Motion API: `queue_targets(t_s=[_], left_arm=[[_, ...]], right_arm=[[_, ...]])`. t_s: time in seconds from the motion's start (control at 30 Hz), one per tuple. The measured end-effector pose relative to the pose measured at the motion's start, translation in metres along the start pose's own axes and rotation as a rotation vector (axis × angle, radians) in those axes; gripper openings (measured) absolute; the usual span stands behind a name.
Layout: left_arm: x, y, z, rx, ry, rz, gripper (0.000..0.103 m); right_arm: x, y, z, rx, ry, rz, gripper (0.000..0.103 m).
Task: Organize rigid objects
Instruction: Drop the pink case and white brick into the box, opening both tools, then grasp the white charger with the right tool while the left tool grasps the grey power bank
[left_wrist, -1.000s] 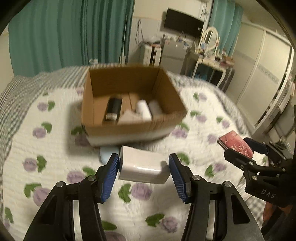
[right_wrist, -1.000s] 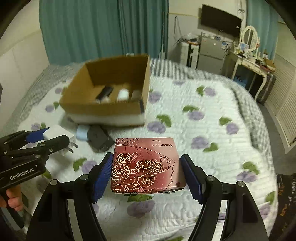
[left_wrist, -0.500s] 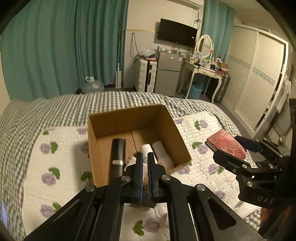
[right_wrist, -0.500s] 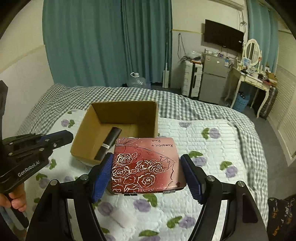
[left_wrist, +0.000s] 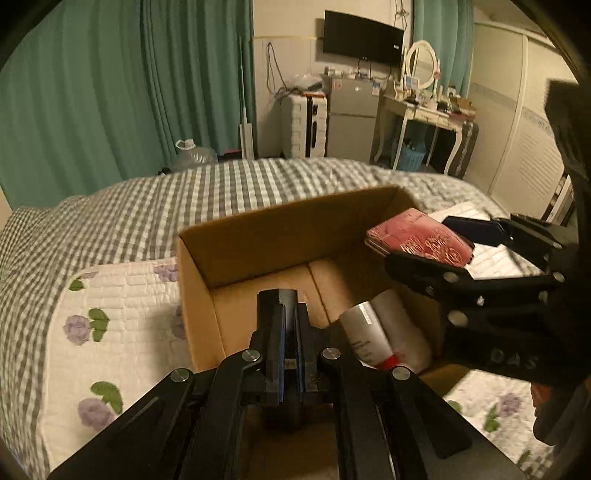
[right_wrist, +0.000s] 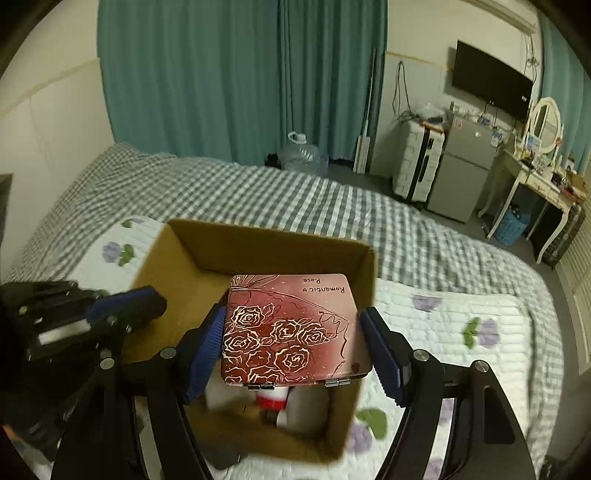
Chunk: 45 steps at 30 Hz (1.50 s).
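A brown cardboard box (left_wrist: 280, 229) (right_wrist: 269, 240) sits on the bed. My right gripper (right_wrist: 293, 341) is shut on a red rose-patterned tin (right_wrist: 291, 328), held flat over the box's opening; the tin also shows in the left wrist view (left_wrist: 417, 236). My left gripper (left_wrist: 290, 325) is shut with nothing between its pads, just over the box's near left side. Inside the box lie a white tube with a red band (left_wrist: 369, 332) (right_wrist: 273, 398) and a pale cylinder (left_wrist: 406, 332). Other contents are hidden by the grippers.
The box rests on a white quilt with purple flowers (left_wrist: 110, 314) over a grey checked blanket (right_wrist: 258, 195). A dark flat object (right_wrist: 221, 458) lies on the quilt by the box's near side. Teal curtains, a fridge and a dressing table stand beyond the bed.
The white block held by my left gripper a second ago is gone and that gripper has shut. Both grippers moved forward over the box; the tin now hangs above its opening.
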<state>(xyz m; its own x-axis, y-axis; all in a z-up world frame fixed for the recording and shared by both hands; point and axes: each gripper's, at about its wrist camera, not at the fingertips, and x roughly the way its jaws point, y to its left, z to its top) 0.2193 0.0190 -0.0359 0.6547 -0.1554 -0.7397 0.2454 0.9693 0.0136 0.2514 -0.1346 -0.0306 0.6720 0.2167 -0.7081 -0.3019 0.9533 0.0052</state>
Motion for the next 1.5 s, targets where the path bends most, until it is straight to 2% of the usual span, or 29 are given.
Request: queue_targets(t_s=[0.1,0.23,0.3,0.37,0.4,0.6,0.8,1.0,1.2,1.37,1.5], left_arm=[[0.014,-0.002,-0.005,0.009,0.012,-0.015,0.006],[0.007,-0.007,-0.009,0.02,0.019,-0.056,0.009],[-0.005,-0.011,-0.01,0.033,0.017,-0.05,0.018],[-0.027,-0.013,-0.014,0.028,-0.003,-0.044,0.051],[-0.037,-0.014,-0.016,0.021,-0.013,-0.043,0.055],[-0.1,-0.015,-0.04,-0.008,-0.039,-0.016,0.059],[-0.141,-0.009,-0.074,-0.063,-0.049,0.037,0.062],[-0.149,-0.007,-0.111,-0.106,-0.021,0.071,0.062],[-0.127,-0.008,-0.143,-0.101,0.051,0.079,0.062],[-0.103,-0.005,-0.155,-0.112,0.083,0.108,0.062],[-0.079,-0.006,-0.168,-0.11,0.133,0.121,0.062]], right_arm=[[0.022,-0.005,-0.004,0.025,0.006,0.0,0.074],[0.014,-0.018,-0.009,0.086,-0.038,0.038,0.076],[-0.002,-0.023,-0.009,0.09,-0.067,0.001,0.085],[-0.021,-0.027,-0.008,0.092,-0.074,-0.04,0.085],[-0.034,-0.029,-0.008,0.096,-0.075,-0.048,0.085],[-0.115,-0.022,-0.027,0.062,-0.111,-0.11,0.096],[-0.152,0.005,-0.074,0.032,-0.063,-0.069,0.096],[-0.139,0.039,-0.138,-0.016,0.032,-0.013,0.096],[-0.101,0.055,-0.192,-0.016,0.136,0.027,0.096],[-0.071,0.063,-0.213,-0.1,0.2,0.041,0.096],[-0.048,0.063,-0.222,-0.114,0.236,0.051,0.096]])
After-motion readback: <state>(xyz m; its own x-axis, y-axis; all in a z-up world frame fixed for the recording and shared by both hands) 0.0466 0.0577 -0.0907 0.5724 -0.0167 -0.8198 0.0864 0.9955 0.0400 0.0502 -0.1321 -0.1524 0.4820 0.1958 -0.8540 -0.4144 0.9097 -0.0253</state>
